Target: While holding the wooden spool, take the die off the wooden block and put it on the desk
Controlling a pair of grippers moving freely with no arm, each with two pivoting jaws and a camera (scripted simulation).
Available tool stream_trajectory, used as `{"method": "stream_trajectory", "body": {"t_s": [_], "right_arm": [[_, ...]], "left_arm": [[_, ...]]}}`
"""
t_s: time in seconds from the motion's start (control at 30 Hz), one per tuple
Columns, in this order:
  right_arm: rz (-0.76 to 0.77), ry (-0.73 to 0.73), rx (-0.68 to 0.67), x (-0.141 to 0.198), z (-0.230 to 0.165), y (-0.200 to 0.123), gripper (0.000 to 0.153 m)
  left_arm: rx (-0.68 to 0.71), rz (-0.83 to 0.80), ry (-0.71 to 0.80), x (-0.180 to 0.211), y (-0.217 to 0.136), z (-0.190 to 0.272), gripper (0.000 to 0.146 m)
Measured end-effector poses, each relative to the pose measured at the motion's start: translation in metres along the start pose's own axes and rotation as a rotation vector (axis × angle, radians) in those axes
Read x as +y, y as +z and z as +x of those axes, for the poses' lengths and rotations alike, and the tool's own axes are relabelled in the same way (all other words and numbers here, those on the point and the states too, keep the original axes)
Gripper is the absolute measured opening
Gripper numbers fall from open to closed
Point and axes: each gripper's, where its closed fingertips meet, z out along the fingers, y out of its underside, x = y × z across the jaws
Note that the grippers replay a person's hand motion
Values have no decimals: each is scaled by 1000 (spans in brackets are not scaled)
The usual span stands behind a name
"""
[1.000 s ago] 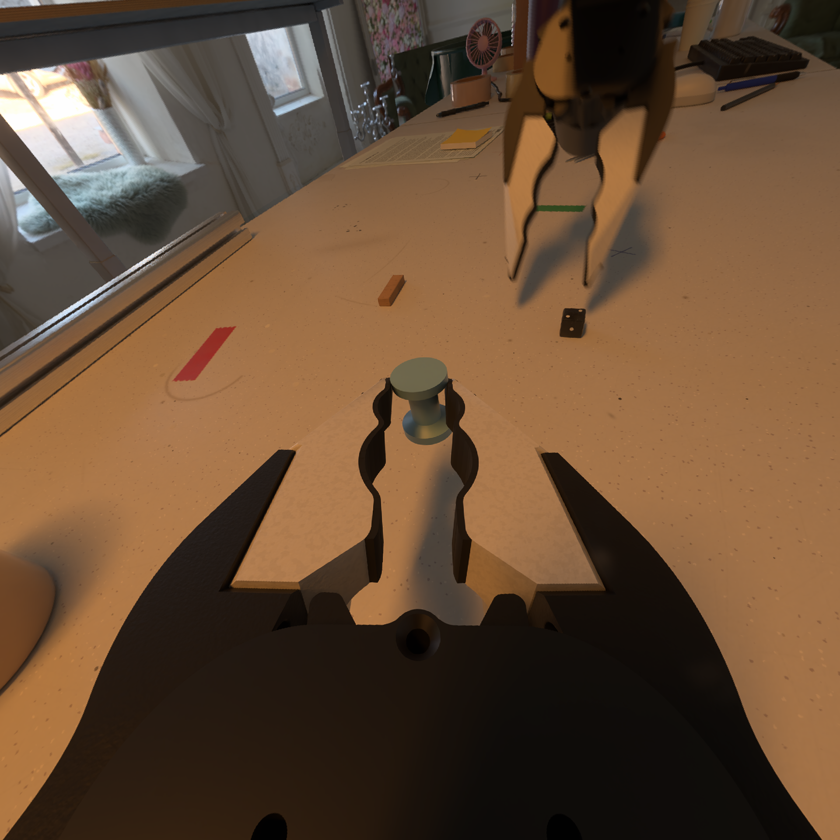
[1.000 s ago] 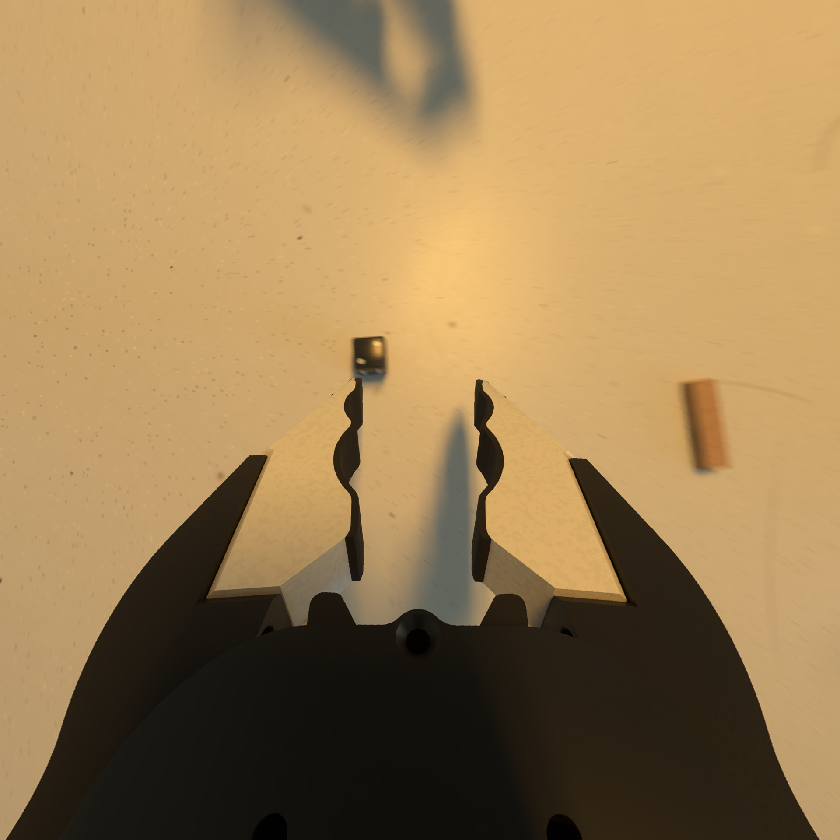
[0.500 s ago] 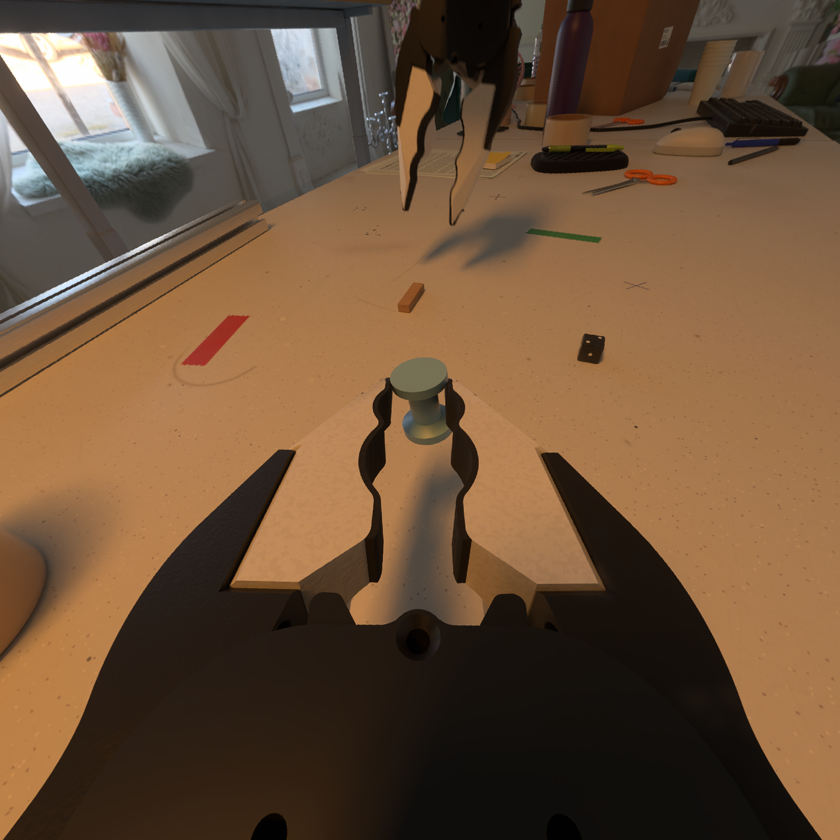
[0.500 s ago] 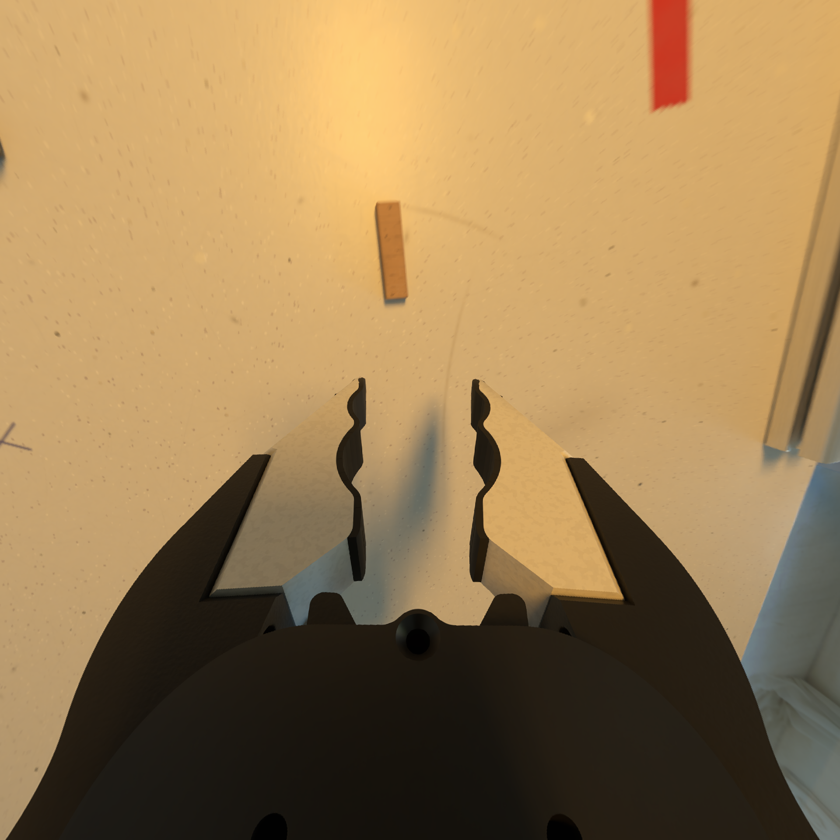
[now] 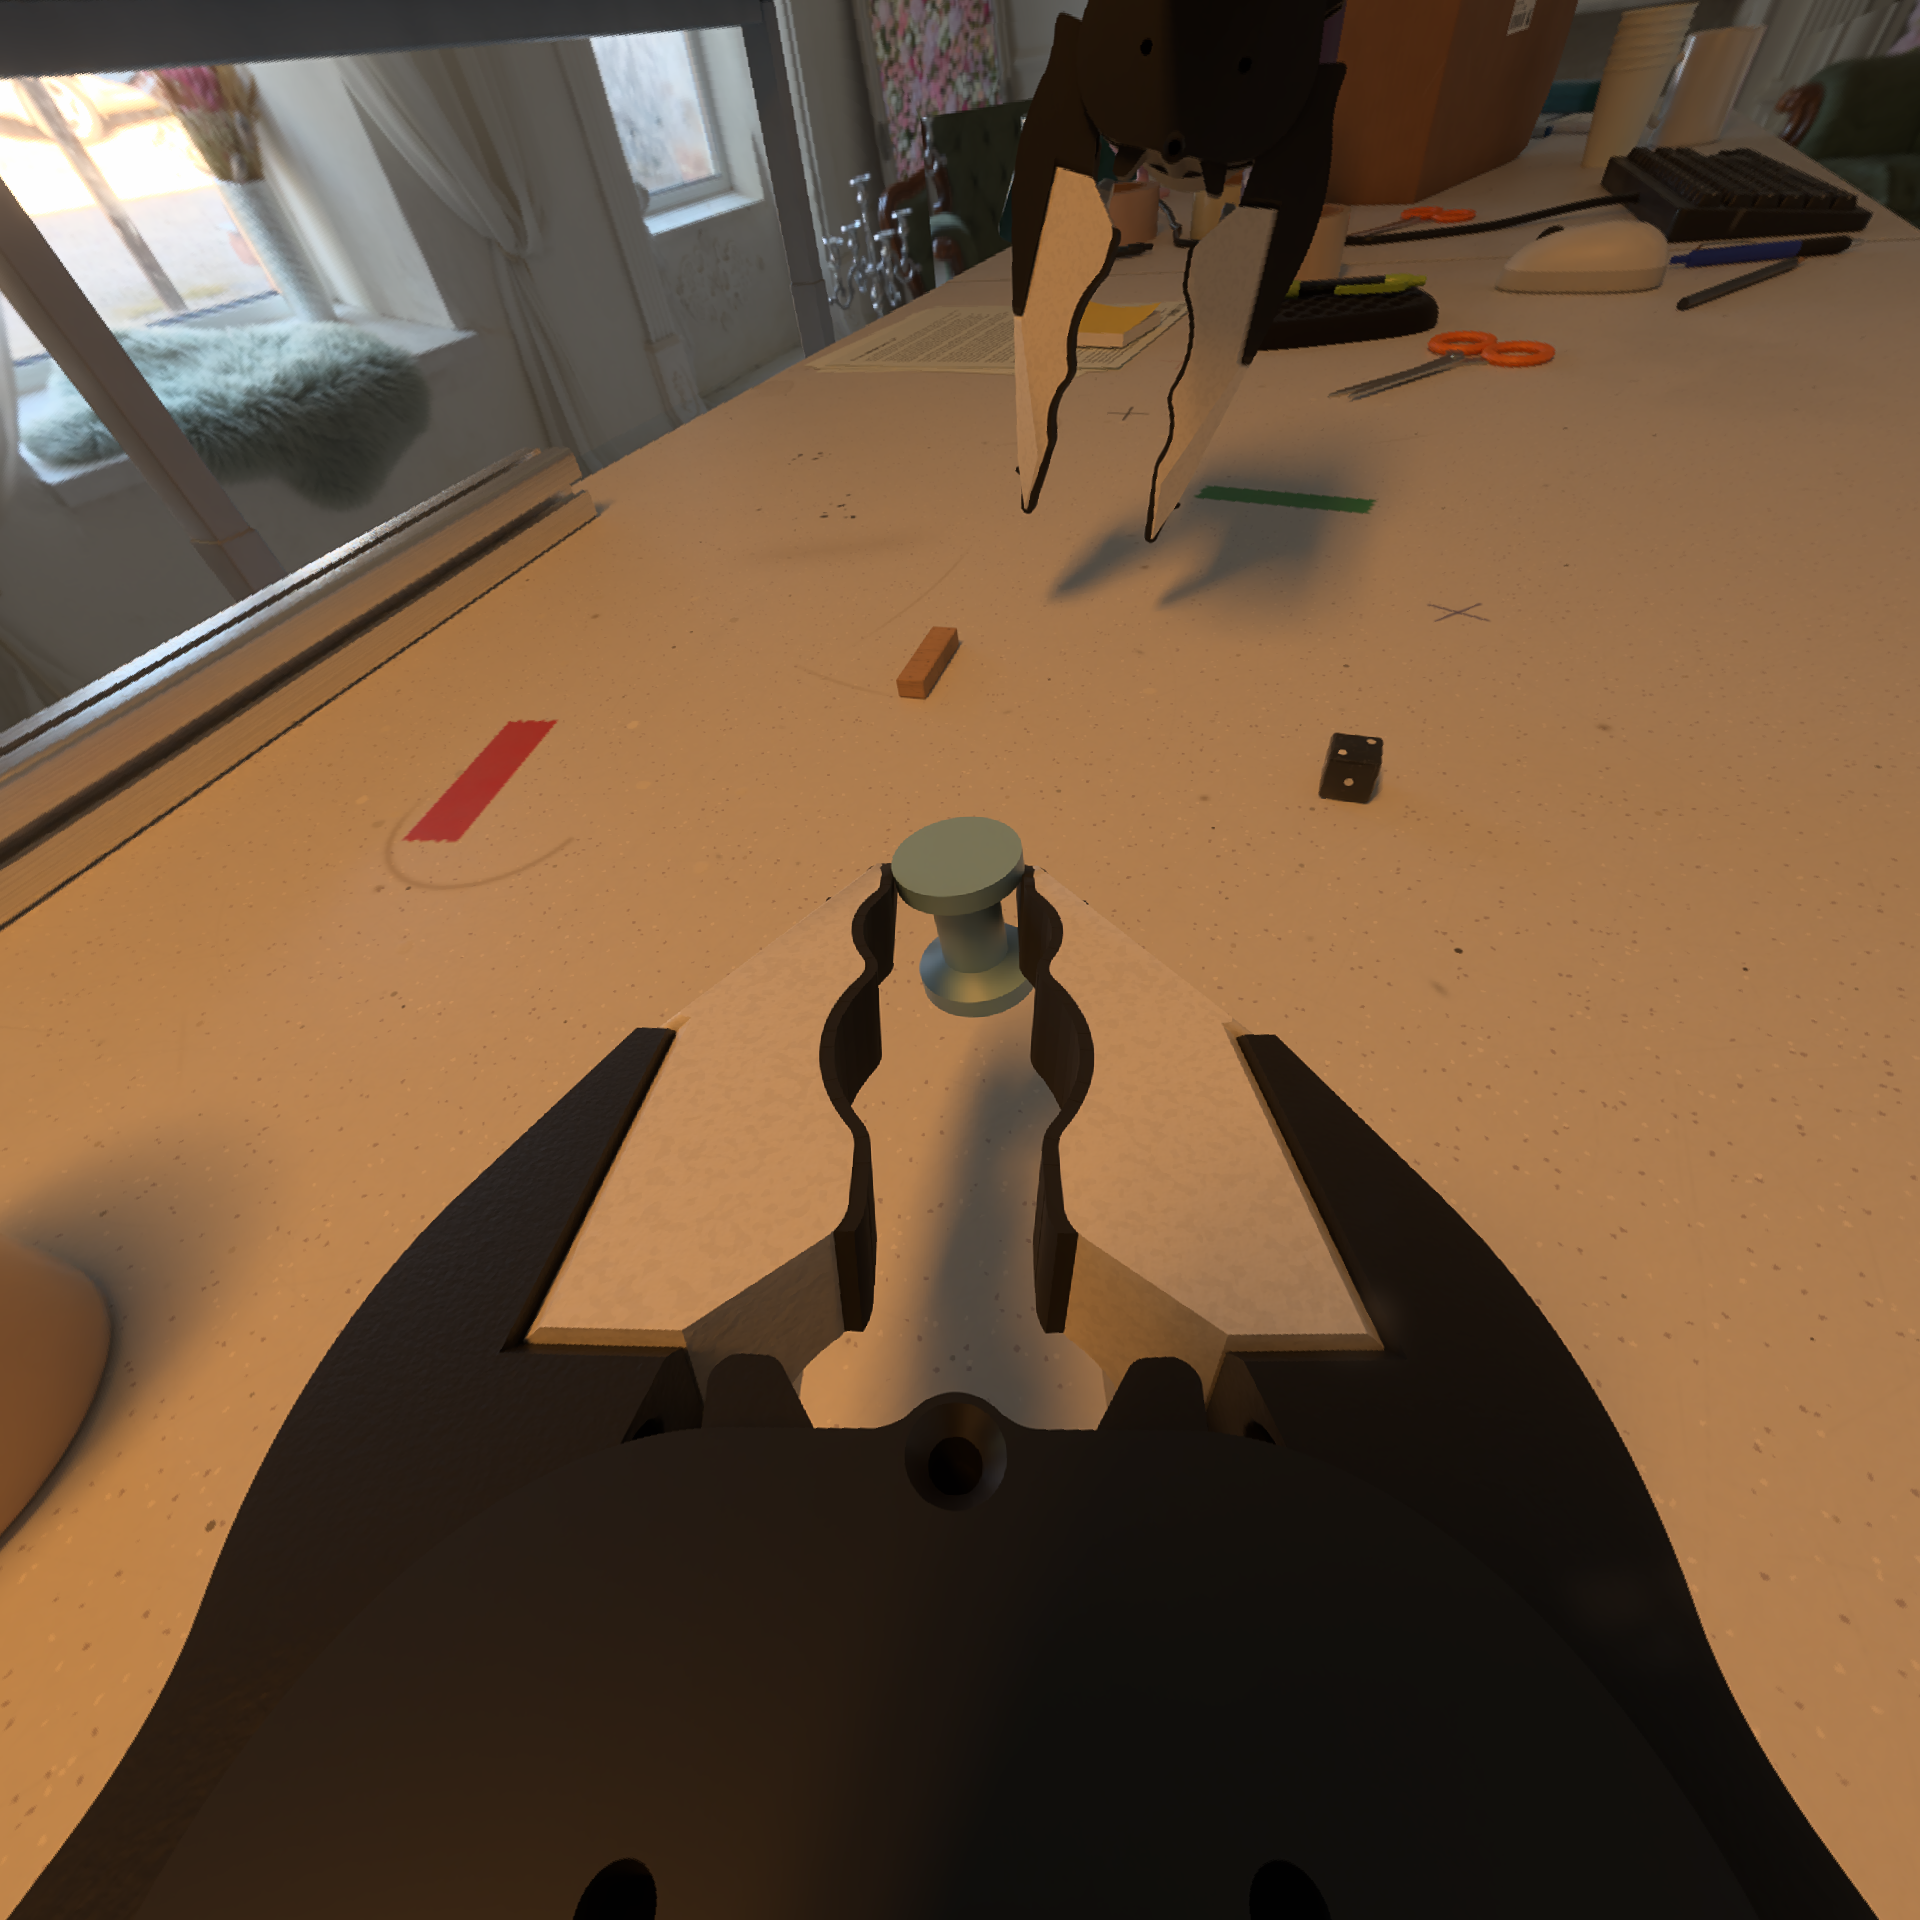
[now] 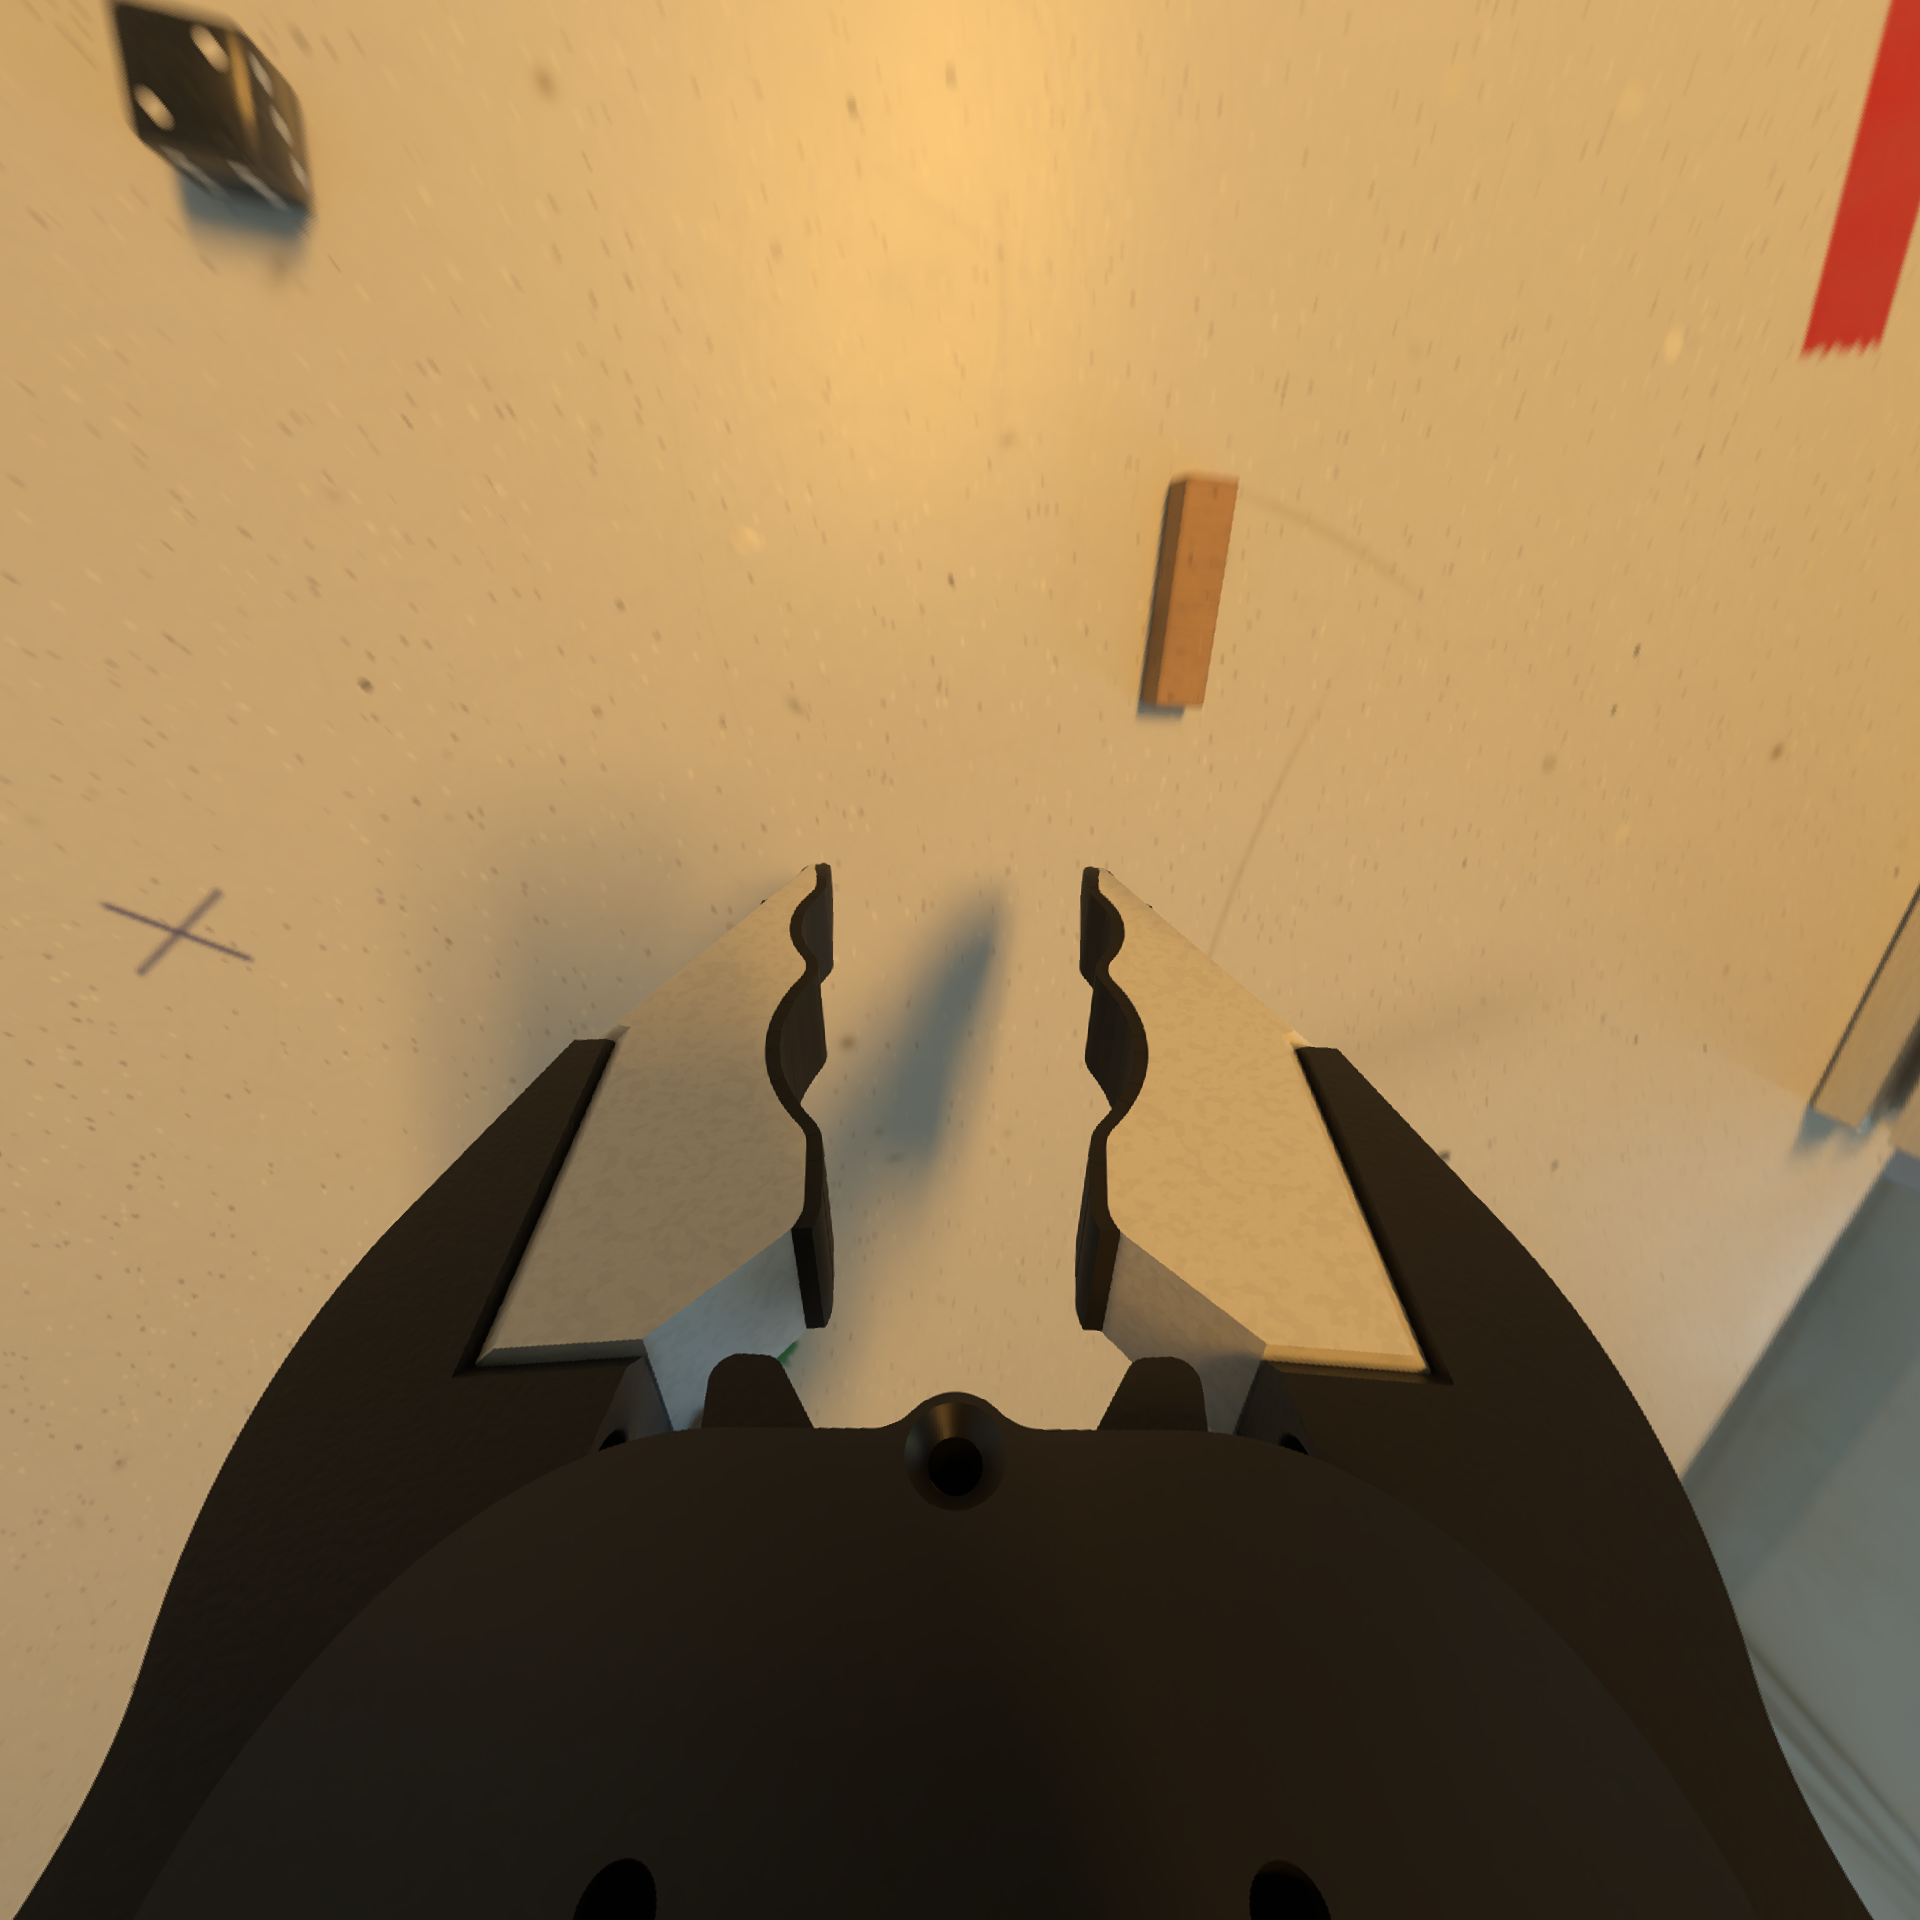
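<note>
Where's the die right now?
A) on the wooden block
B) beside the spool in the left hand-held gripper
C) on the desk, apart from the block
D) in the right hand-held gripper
C: the die sits on the desk, well clear of the block.

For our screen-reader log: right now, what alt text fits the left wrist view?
The left gripper grips a grey-green spool above a tan desk. Beyond, a black die and a small wooden block lie apart on it, with the open right gripper hovering farther off.
</note>
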Motion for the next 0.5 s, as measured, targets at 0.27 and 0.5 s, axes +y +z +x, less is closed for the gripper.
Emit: {"method": "stream_trajectory", "body": {"t_s": [0.27,0.5], "right_arm": [[188,77,-176,-42,-1,11,37],[95,57,-105,-37,-2,30,45]], "left_arm": [[-10,5,15,0,0,0,23],[-7,11,7,-1,-1,0,23]]}}
